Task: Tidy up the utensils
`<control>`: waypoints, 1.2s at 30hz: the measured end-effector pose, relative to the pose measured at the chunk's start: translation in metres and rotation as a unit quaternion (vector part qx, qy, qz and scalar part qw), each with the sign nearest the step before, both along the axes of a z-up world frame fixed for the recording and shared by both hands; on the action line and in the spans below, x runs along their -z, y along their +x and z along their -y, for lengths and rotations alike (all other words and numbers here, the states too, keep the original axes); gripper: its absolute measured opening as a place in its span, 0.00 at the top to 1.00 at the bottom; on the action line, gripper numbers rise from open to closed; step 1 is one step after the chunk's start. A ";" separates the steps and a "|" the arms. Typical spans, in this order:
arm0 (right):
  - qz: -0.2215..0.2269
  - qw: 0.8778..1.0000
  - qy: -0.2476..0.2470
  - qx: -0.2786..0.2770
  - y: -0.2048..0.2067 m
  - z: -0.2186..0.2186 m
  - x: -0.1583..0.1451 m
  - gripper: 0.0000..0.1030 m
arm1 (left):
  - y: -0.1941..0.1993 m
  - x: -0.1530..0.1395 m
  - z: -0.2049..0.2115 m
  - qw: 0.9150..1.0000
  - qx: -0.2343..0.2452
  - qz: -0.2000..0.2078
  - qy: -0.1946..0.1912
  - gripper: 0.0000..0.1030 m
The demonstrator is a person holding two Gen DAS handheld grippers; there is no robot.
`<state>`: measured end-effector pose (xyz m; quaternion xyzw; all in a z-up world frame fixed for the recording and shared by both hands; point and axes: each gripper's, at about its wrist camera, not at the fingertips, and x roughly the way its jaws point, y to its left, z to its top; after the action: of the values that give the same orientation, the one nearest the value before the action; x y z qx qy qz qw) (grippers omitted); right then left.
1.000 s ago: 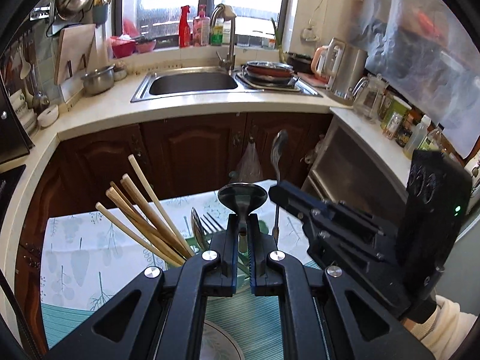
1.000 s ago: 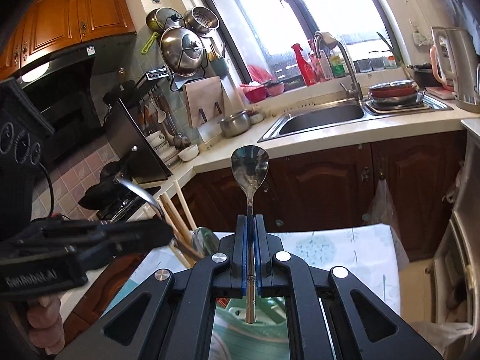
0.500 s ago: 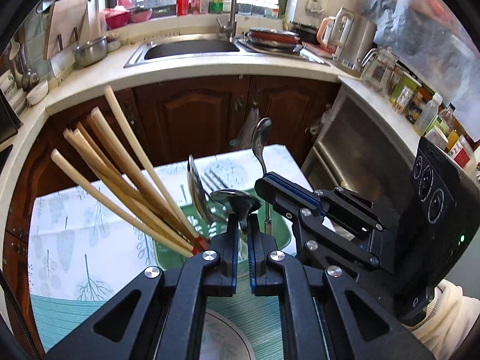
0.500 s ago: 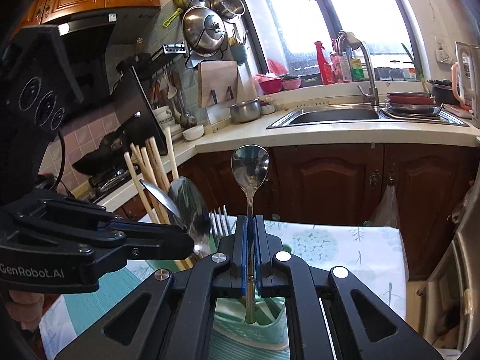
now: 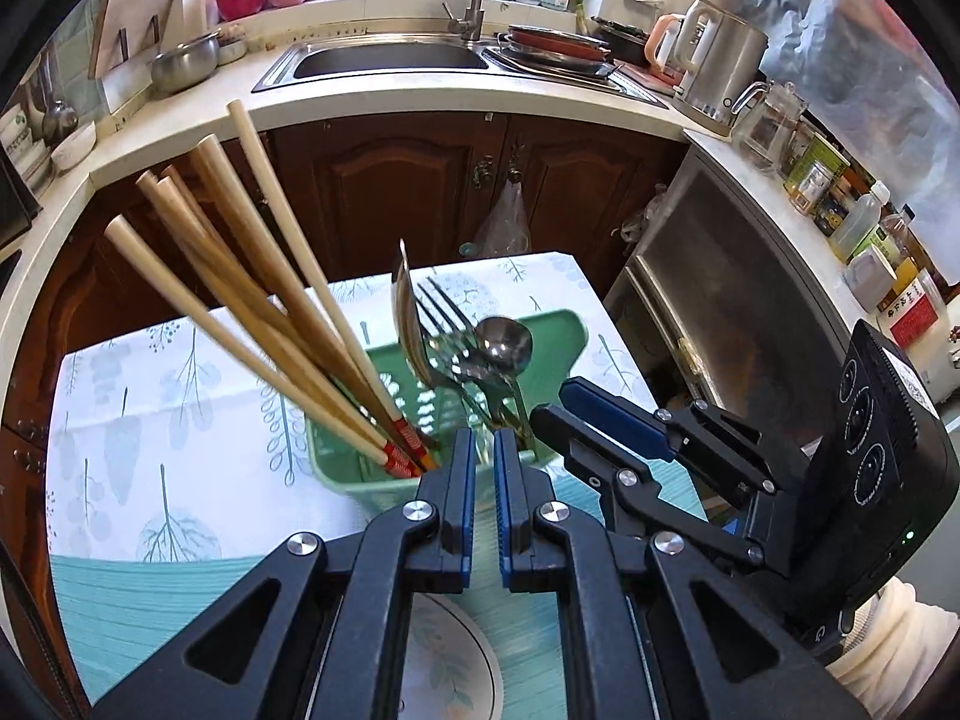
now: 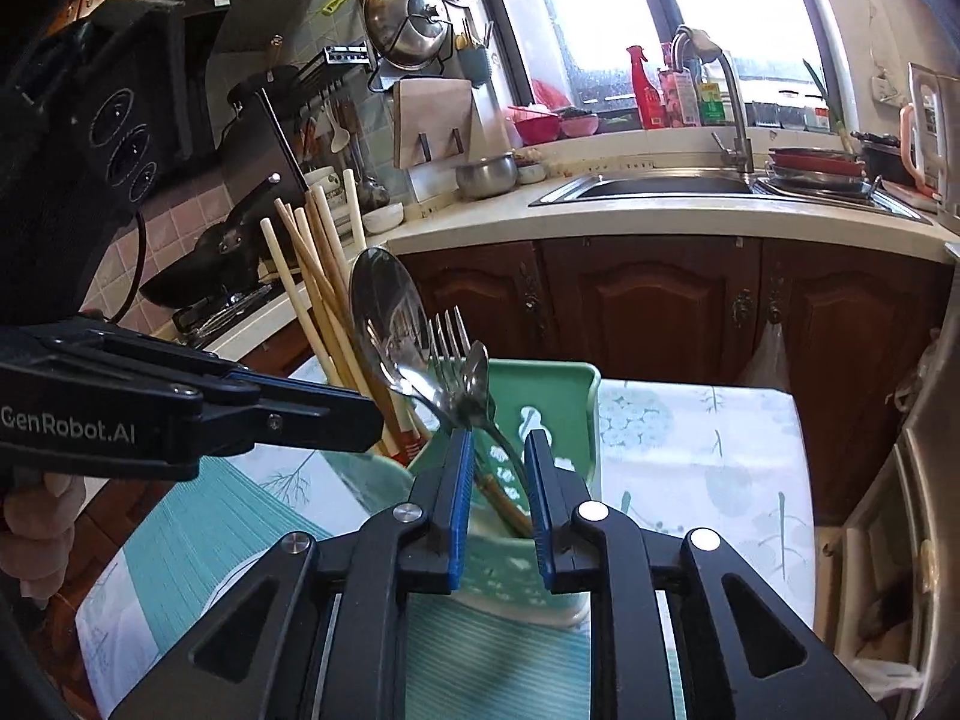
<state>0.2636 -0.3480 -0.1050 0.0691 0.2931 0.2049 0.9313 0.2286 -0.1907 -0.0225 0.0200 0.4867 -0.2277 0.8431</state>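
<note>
A green utensil holder (image 5: 543, 336) (image 6: 555, 396) stands on the table with wooden chopsticks (image 5: 252, 276) (image 6: 318, 276), a fork (image 5: 444, 312) (image 6: 447, 336) and a large spoon (image 5: 403, 300) (image 6: 384, 300) in it. My left gripper (image 5: 485, 441) (image 6: 366, 420) hovers at the holder's near rim, shut on a thin spoon handle (image 5: 485, 457); that spoon's bowl is lost among the cutlery ahead. My right gripper (image 6: 495, 441) (image 5: 558, 414) is over the holder with its jaws opening. A small spoon (image 6: 480, 372) (image 5: 503, 343) stands loose between them, its handle down in the holder.
A patterned plate (image 5: 444, 660) lies on a teal mat (image 5: 150, 600) under the left gripper, over a leaf-print tablecloth (image 5: 150, 408). Behind are dark cabinets, a counter with a sink (image 5: 390, 60) and a kettle (image 5: 714, 60). A steel appliance (image 5: 720, 300) stands on the right.
Both grippers have sunk toward the green holder. The right jaws have parted and their spoon has dropped into the holder and turned edge-on. The left jaws stay clamped.
</note>
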 end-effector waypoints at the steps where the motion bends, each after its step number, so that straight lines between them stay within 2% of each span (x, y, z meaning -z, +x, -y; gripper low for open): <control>1: -0.005 1.000 0.000 0.002 -0.004 -0.001 0.000 0.83 | -0.003 -0.001 -0.002 1.000 -0.001 -0.003 -0.001 0.96; 5: -0.034 0.999 0.005 0.012 -0.025 0.003 -0.007 0.82 | -0.021 0.001 -0.014 1.000 -0.010 -0.016 0.004 0.95; 7: -0.057 0.998 0.010 0.015 -0.035 0.001 -0.006 0.78 | -0.032 0.005 -0.023 1.000 -0.020 -0.021 0.010 0.94; 12: -0.107 0.994 -0.002 0.024 -0.072 -0.012 -0.001 0.70 | -0.068 0.030 -0.055 0.997 -0.058 -0.044 0.031 0.94; 17: -0.160 0.986 0.008 0.033 -0.118 -0.025 0.007 0.67 | -0.107 0.048 -0.085 0.993 -0.094 -0.059 0.049 0.90; 23: -0.227 0.972 0.006 0.061 -0.164 -0.036 0.011 0.67 | -0.143 0.045 -0.106 0.990 -0.109 -0.054 0.065 0.72; 25: -0.240 0.968 0.005 0.065 -0.175 -0.038 0.007 0.67 | -0.154 0.038 -0.113 0.990 -0.115 -0.049 0.066 0.52; 27: -0.255 0.964 -0.001 0.073 -0.186 -0.041 0.000 0.67 | -0.161 0.029 -0.117 0.989 -0.121 -0.039 0.069 0.42; 31: -0.273 0.958 0.001 0.084 -0.197 -0.047 -0.027 0.67 | -0.172 0.005 -0.134 0.988 -0.133 -0.024 0.073 0.25; 34: -0.264 0.960 -0.008 0.093 -0.206 -0.056 -0.055 0.65 | -0.177 -0.013 -0.142 0.987 -0.136 -0.008 0.087 0.16; 36: -0.246 0.963 -0.019 0.103 -0.214 -0.062 -0.078 0.58 | -0.178 -0.023 -0.147 0.987 -0.134 -0.003 0.090 0.15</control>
<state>0.0498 -0.2863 -0.0266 0.1293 0.5087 0.0783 0.8476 0.0506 -0.0434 0.0003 0.0297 0.5058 -0.0678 0.8595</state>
